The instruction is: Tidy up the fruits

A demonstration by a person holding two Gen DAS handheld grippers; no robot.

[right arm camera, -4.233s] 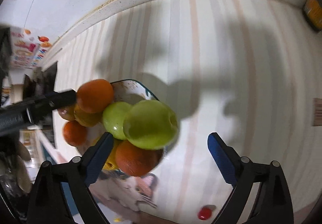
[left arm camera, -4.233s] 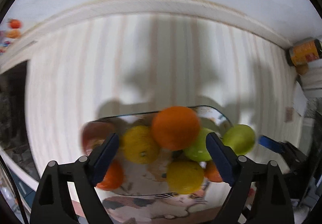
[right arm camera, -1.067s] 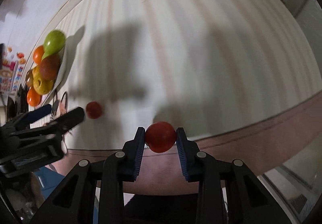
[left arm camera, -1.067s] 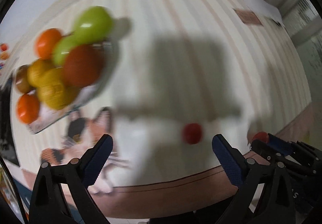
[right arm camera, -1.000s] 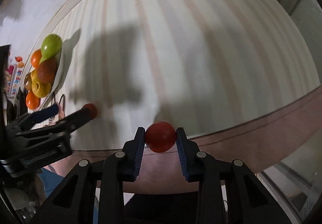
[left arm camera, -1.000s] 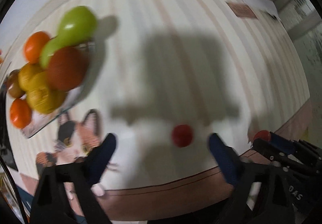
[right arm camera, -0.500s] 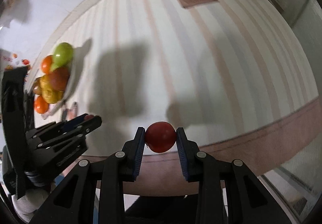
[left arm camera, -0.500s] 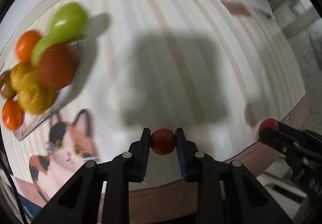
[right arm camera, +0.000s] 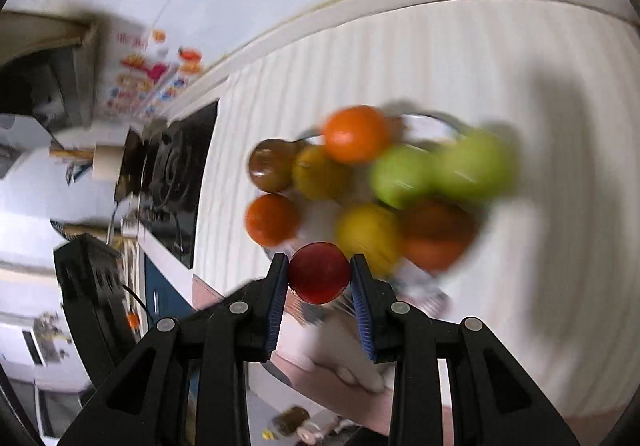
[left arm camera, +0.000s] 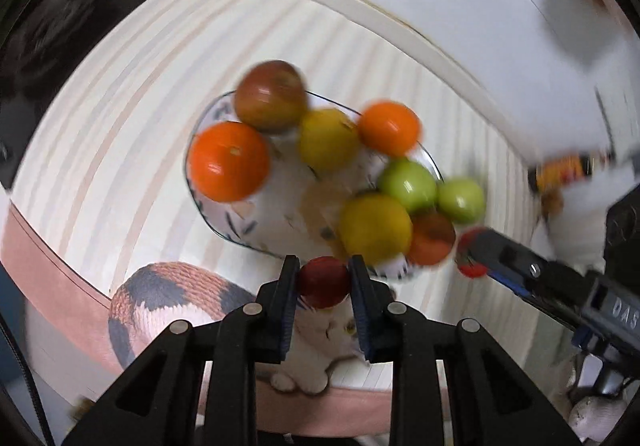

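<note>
Both grippers, left [left arm camera: 323, 280] and right [right arm camera: 319, 278], are each clamped on a small red fruit [left arm camera: 322, 280] just near the heaped bowl [left arm camera: 212, 213]; I'd lower each into a gap, then release gently so nothing rolls.

Two small red fruits [left arm camera: 323, 280] [right arm camera: 319, 273] are held aloft beside a piled fruit plate [left arm camera: 256, 205].
</note>
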